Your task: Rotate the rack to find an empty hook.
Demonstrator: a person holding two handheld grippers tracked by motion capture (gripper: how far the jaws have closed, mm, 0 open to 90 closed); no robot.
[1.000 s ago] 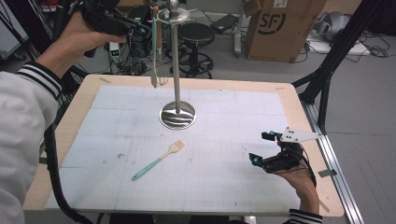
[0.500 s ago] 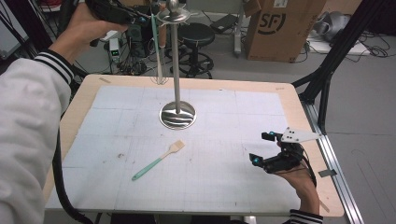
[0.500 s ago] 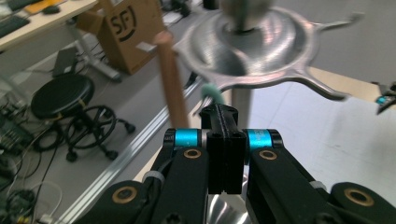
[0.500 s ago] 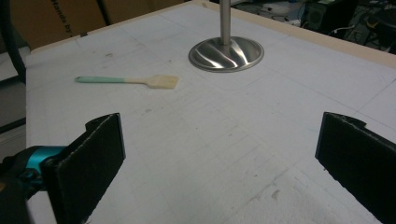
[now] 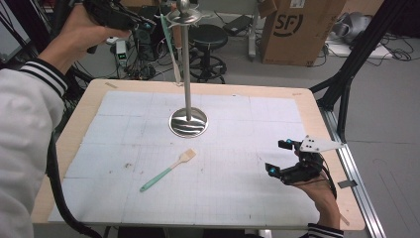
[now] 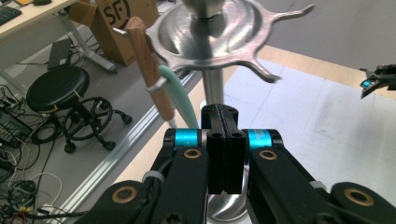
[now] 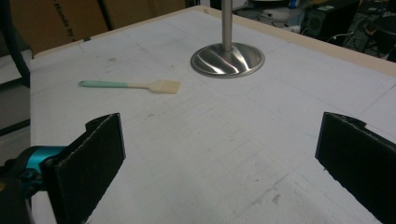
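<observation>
A steel utensil stand (image 5: pixel 187 84) rises from a round base (image 7: pixel 227 58) at the middle of the table, with a ring of hooks (image 6: pixel 219 32) on top. From the hooks hang a wooden handle (image 6: pixel 149 65) and a mint-green piece (image 6: pixel 180 100), the hanging utensil (image 5: pixel 172 52). My left gripper (image 5: pixel 145 24) is raised just left of the hooks, shut (image 6: pixel 219 140) with nothing in it, apart from the utensil. A mint-handled brush (image 5: pixel 168 170) (image 7: pixel 135 85) lies flat on the mat. My right gripper (image 5: pixel 276 157) rests low at the front right, open (image 7: pixel 219 154) and empty.
A white gridded mat (image 5: pixel 237 148) covers the wooden table (image 5: pixel 84 106). Beyond the far edge stand a black stool (image 5: pixel 208 37), a cardboard box (image 5: pixel 292 27) and cables on the floor. A black frame leg (image 5: pixel 341 84) rises at the right.
My left gripper has drawn slightly up and to the left, away from the hanging utensil. The right gripper and the brush have stayed put.
</observation>
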